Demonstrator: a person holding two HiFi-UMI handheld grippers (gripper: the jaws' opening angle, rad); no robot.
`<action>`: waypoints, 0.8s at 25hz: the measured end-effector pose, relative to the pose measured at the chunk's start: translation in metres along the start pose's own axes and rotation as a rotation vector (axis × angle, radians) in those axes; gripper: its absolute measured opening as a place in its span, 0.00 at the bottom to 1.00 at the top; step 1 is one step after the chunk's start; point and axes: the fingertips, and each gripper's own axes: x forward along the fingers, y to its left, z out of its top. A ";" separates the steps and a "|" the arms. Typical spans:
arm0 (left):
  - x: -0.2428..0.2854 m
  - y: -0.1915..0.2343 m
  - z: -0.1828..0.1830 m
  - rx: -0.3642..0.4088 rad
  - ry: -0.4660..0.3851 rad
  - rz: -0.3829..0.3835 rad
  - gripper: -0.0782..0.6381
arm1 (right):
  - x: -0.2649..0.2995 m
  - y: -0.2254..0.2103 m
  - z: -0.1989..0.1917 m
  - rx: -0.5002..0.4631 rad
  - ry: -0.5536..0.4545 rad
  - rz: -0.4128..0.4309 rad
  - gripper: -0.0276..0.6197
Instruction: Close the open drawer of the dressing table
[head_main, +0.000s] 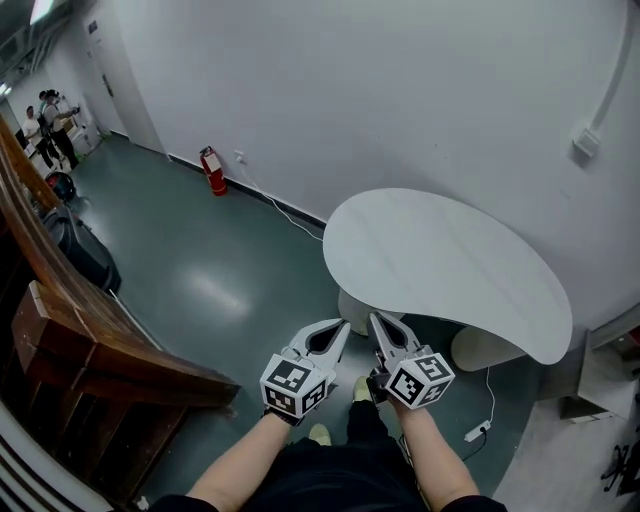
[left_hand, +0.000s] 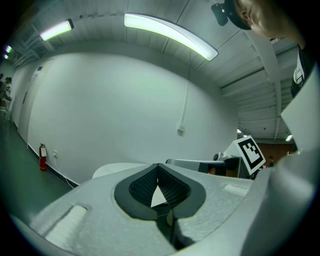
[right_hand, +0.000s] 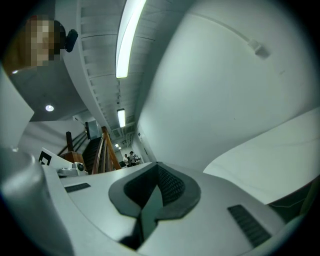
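Note:
The dressing table (head_main: 440, 265) has a white kidney-shaped top and stands against the white wall. No drawer shows in any view, as the top hides the front below it. My left gripper (head_main: 343, 326) and right gripper (head_main: 374, 318) are held side by side just before the table's near edge, both pointing at it. The left gripper's (left_hand: 158, 166) tips meet with nothing between them, and the table top (left_hand: 117, 169) lies beyond. The right gripper (right_hand: 157, 165) is rolled onto its side and shut on nothing, with the table top (right_hand: 270, 160) at its right.
A red fire extinguisher (head_main: 212, 170) stands at the wall's foot on the left. A wooden stair railing (head_main: 90, 330) runs along the left edge, with a black bag (head_main: 85, 255) beside it. People (head_main: 50, 125) stand far off. A cable and plug strip (head_main: 476, 432) lie under the table.

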 end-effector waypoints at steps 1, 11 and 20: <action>-0.001 -0.002 0.005 0.005 -0.009 0.002 0.12 | -0.002 0.004 0.005 -0.012 -0.005 0.007 0.07; -0.011 -0.012 0.030 0.038 -0.059 0.015 0.12 | -0.006 0.034 0.024 -0.046 -0.033 0.063 0.07; -0.008 -0.016 0.024 0.039 -0.056 0.018 0.12 | -0.010 0.032 0.020 -0.043 -0.031 0.060 0.07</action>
